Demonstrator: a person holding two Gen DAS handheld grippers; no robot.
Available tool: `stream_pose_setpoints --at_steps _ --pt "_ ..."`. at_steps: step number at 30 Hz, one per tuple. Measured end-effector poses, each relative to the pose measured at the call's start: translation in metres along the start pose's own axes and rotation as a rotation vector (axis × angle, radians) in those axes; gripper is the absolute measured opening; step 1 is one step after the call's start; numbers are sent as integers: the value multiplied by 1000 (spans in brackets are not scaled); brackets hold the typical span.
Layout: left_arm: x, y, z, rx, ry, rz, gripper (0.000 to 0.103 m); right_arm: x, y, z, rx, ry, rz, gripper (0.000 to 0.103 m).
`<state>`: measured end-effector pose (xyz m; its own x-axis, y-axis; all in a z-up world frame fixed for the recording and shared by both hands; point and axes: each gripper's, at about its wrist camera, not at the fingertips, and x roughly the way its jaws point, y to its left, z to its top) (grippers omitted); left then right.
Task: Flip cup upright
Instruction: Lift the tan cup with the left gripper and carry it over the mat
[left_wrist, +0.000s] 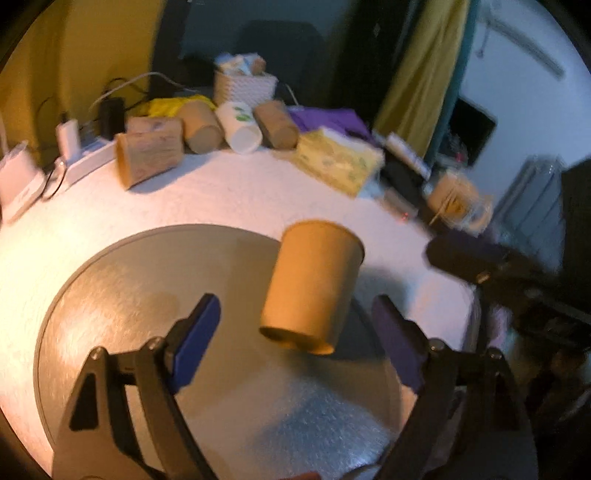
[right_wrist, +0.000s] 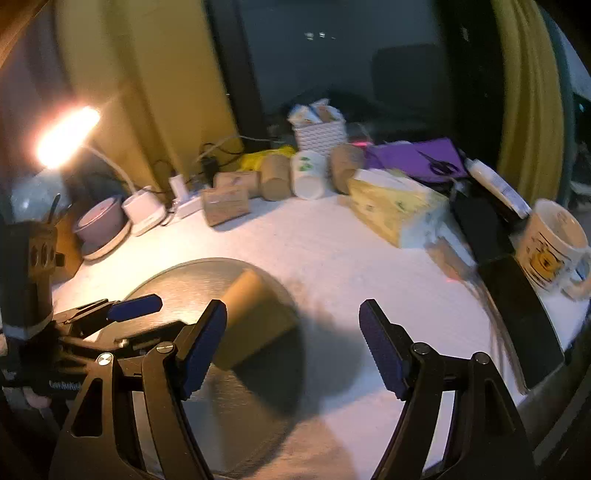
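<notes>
The brown paper cup (left_wrist: 314, 288) lay tilted on the round grey mat (left_wrist: 122, 295) in the lower middle of the left wrist frame, its base end toward the camera. The left gripper (left_wrist: 295, 317) stood with its blue pads wide apart on either side of the cup — neither touching it. In the right wrist view the right gripper (right_wrist: 293, 332) was likewise spread open, the cup (right_wrist: 255, 317) just behind its left pad. A yellow tissue box (right_wrist: 395, 206) sat upper right.
</notes>
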<state>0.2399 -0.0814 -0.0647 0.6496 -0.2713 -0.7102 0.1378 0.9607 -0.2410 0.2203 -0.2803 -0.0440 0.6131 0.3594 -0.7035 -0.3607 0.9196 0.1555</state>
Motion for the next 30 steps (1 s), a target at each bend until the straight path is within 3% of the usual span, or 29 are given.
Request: stream_pose_setpoints --at_steps 5,6,7,15,30 --pt "32 -12 6 71 59 5 83 -2 -21 -1 44 2 -15 78" --pt "35 -13 6 88 62 13 76 -2 -24 -2 49 3 -17 78" --pt "38 -14 7 96 72 22 60 -2 -27 -2 55 4 -18 78" --pt "19 -12 3 110 27 36 59 -2 -23 -5 57 13 -3 78" --pt "-77 22 -57 3 -137 89 59 -16 53 -16 -42 26 106 78"
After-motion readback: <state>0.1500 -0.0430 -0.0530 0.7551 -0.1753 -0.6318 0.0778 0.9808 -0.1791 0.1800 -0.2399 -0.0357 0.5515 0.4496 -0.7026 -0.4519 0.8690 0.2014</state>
